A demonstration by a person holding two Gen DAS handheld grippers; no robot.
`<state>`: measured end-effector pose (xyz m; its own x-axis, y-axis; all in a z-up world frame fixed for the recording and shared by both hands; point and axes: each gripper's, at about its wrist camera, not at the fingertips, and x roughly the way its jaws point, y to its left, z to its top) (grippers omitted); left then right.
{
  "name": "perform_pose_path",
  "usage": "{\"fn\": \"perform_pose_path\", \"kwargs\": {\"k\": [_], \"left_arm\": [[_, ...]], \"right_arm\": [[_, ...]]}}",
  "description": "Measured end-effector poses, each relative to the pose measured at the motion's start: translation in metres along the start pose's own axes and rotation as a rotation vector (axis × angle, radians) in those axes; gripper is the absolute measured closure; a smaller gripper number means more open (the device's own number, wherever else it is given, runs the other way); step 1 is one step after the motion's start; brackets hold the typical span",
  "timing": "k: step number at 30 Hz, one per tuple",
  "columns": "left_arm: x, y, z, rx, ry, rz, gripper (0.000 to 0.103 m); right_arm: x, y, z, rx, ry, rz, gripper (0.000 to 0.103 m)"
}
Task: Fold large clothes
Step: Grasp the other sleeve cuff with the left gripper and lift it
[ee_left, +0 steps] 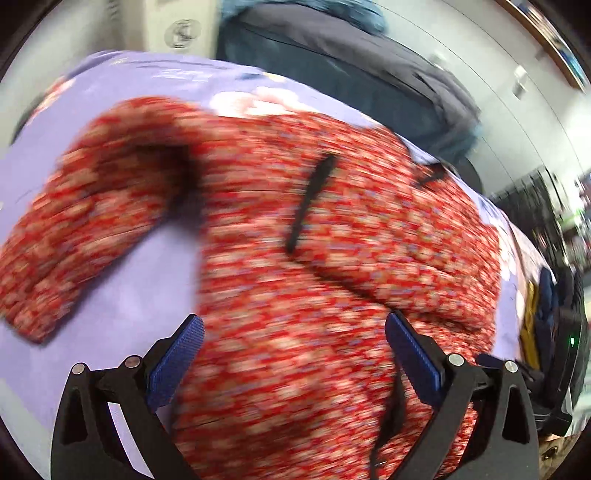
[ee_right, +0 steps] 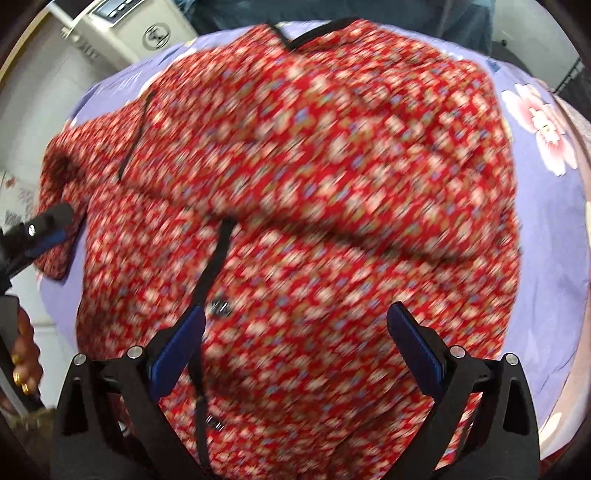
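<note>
A red floral jacket (ee_left: 332, 258) with black trim lies spread on a lavender floral sheet (ee_left: 129, 266). One sleeve (ee_left: 85, 206) stretches to the left in the left wrist view. My left gripper (ee_left: 295, 339) is open and empty, hovering over the jacket's lower part. My right gripper (ee_right: 295, 332) is open and empty above the jacket (ee_right: 332, 184), near its black front placket (ee_right: 214, 266) and buttons. The left gripper also shows at the left edge of the right wrist view (ee_right: 40, 229), by the sleeve end. Both views are motion-blurred.
A dark blue garment (ee_left: 351, 66) lies beyond the sheet. A white appliance (ee_right: 122, 33) stands at the far side. The sheet (ee_right: 546, 229) extends to the right. A hand with rings (ee_right: 24, 358) holds the left tool.
</note>
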<state>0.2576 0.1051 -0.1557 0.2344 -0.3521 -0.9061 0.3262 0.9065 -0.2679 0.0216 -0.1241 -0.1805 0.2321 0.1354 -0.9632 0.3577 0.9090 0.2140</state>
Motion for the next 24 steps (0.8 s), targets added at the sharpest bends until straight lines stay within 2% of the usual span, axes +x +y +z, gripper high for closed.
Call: {"fn": "perform_pose_path", "kwargs": {"k": [2,5,7,15,19,24], "left_arm": [[-0.009,0.032,-0.004,-0.088,-0.007,0.019,0.006],[-0.017,0.093,-0.016,-0.326,0.004,0.017,0.007],[-0.023,0.124,-0.026,-0.450,-0.007,0.020,0.007],[-0.052,0.217,-0.066,-0.803,-0.117,-0.046,0.011],[-0.064,0.250,-0.071,-0.900,-0.200,-0.061,0.012],[-0.062,0.278,-0.056,-0.898,-0.236,-0.025,0.013]], "right_arm": [[0.004,0.010,-0.008,-0.019,0.029,0.010,0.006],[0.004,0.023,-0.019,-0.035,0.033,0.014,0.006],[0.003,0.032,-0.025,-0.046,0.029,0.007,0.006],[0.003,0.041,-0.028,-0.129,0.021,-0.061,0.006],[0.004,0.053,-0.031,-0.162,0.012,-0.081,0.006],[0.007,0.054,-0.030,-0.156,0.021,-0.095,0.006]]}}
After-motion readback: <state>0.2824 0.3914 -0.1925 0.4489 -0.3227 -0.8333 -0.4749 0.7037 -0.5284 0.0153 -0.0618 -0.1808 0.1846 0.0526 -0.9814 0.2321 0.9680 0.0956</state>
